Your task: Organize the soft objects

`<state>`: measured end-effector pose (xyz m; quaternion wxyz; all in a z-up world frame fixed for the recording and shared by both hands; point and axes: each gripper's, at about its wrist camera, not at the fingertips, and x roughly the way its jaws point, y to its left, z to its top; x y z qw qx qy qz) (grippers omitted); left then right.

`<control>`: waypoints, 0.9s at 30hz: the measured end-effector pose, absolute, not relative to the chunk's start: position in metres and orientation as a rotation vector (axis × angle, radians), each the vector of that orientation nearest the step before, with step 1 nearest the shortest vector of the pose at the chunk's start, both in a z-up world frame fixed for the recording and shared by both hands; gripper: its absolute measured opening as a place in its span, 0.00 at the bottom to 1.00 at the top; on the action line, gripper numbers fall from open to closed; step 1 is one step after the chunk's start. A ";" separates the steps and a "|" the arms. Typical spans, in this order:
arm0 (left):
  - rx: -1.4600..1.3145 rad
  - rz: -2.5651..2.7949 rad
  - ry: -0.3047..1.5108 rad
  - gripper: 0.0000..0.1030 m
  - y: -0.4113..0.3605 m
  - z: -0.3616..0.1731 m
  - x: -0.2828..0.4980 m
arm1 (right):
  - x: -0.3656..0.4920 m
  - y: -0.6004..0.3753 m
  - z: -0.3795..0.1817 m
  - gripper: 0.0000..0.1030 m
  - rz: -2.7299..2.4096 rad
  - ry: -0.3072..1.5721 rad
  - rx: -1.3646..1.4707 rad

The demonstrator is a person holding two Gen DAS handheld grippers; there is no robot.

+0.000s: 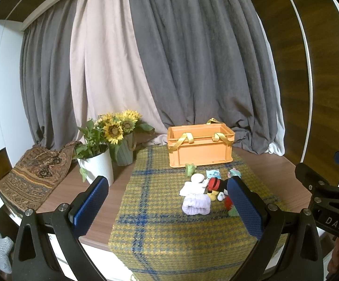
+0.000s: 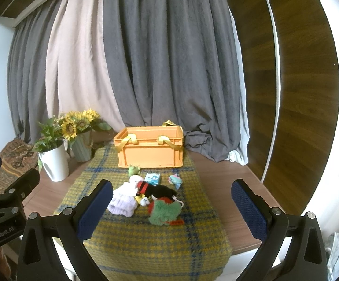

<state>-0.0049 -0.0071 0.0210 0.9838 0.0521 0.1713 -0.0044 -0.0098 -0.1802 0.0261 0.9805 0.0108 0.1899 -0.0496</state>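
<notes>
Two grippers spread wide and empty, left gripper point(image 1: 169, 207), right gripper point(image 2: 173, 207), soft toys point(image 2: 155, 193) heaped ahead on plaid cloth point(image 2: 146, 245), orange crate point(image 2: 149, 149) beyond.

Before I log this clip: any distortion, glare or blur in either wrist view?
Left wrist: strong fisheye bending of the curtains, black corners, toys sharp, no glare. Right wrist: same bending, washed-out white wall at the right edge, orange crate in focus.

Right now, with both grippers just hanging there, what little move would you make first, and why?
Probably ease the right gripper forward and down onto the green fuzzy toy: it lies nearest, both grippers are open and empty, and the orange crate behind the pile stands open.
</notes>
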 end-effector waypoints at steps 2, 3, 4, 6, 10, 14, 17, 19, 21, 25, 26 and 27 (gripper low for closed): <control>0.105 -0.009 0.345 1.00 -0.008 0.022 -0.004 | -0.010 -0.180 0.027 0.99 -0.099 0.381 0.022; 0.105 -0.009 0.345 1.00 -0.009 0.022 -0.003 | -0.009 -0.180 0.027 0.99 -0.099 0.382 0.022; 0.106 -0.010 0.346 1.00 -0.011 0.023 -0.003 | -0.010 -0.180 0.026 0.99 -0.100 0.381 0.020; 0.105 -0.010 0.345 1.00 -0.011 0.022 -0.004 | -0.009 -0.180 0.027 0.99 -0.100 0.382 0.021; 0.105 -0.008 0.344 1.00 -0.012 0.021 -0.003 | -0.008 -0.180 0.026 0.99 -0.100 0.385 0.021; 0.101 -0.021 0.355 1.00 -0.016 0.017 0.004 | -0.003 -0.180 0.022 0.99 -0.101 0.395 0.026; 0.088 -0.038 0.380 1.00 -0.017 0.010 0.015 | 0.004 -0.181 0.016 0.99 -0.102 0.417 0.033; 0.082 -0.051 0.398 1.00 -0.015 0.003 0.023 | 0.011 -0.182 0.012 0.99 -0.103 0.431 0.039; 0.084 -0.060 0.411 1.00 -0.016 -0.003 0.033 | 0.018 -0.182 0.007 0.99 -0.109 0.439 0.042; 0.081 -0.089 0.449 1.00 -0.012 -0.018 0.053 | 0.034 -0.180 -0.006 0.99 -0.114 0.474 0.047; 0.080 -0.100 0.461 1.00 -0.012 -0.022 0.059 | 0.038 -0.180 -0.009 0.99 -0.114 0.481 0.050; 0.081 -0.112 0.471 1.00 -0.011 -0.026 0.065 | 0.043 -0.180 -0.013 0.99 -0.116 0.489 0.052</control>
